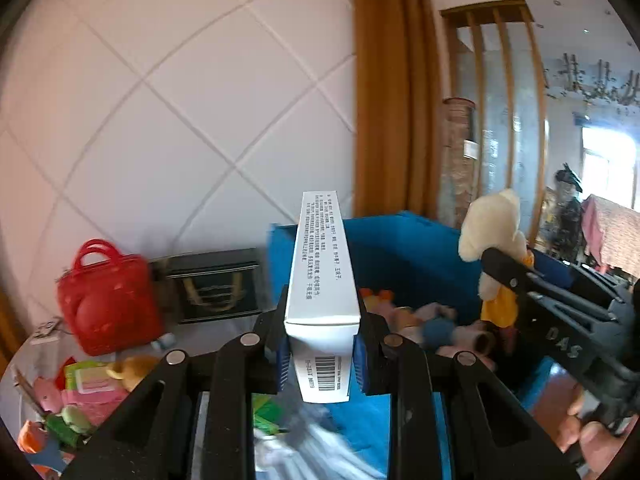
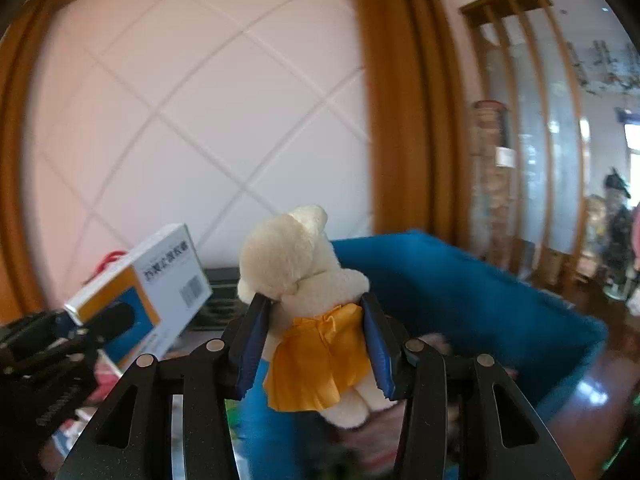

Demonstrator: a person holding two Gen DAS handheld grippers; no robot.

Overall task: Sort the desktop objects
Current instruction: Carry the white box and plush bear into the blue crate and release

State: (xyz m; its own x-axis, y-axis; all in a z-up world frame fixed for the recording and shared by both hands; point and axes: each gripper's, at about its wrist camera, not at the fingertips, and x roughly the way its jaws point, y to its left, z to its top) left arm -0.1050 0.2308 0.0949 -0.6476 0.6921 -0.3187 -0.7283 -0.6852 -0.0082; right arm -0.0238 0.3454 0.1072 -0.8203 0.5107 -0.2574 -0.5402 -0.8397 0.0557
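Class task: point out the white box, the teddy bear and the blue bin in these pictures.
white box (image 1: pixel 322 276): left wrist view, on its printed top face.
teddy bear (image 2: pixel 296 256): right wrist view, on its cream head.
blue bin (image 1: pixel 404 252): left wrist view, on its inner back wall.

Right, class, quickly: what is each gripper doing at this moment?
Left gripper: shut on the box.
Right gripper: shut on the bear.
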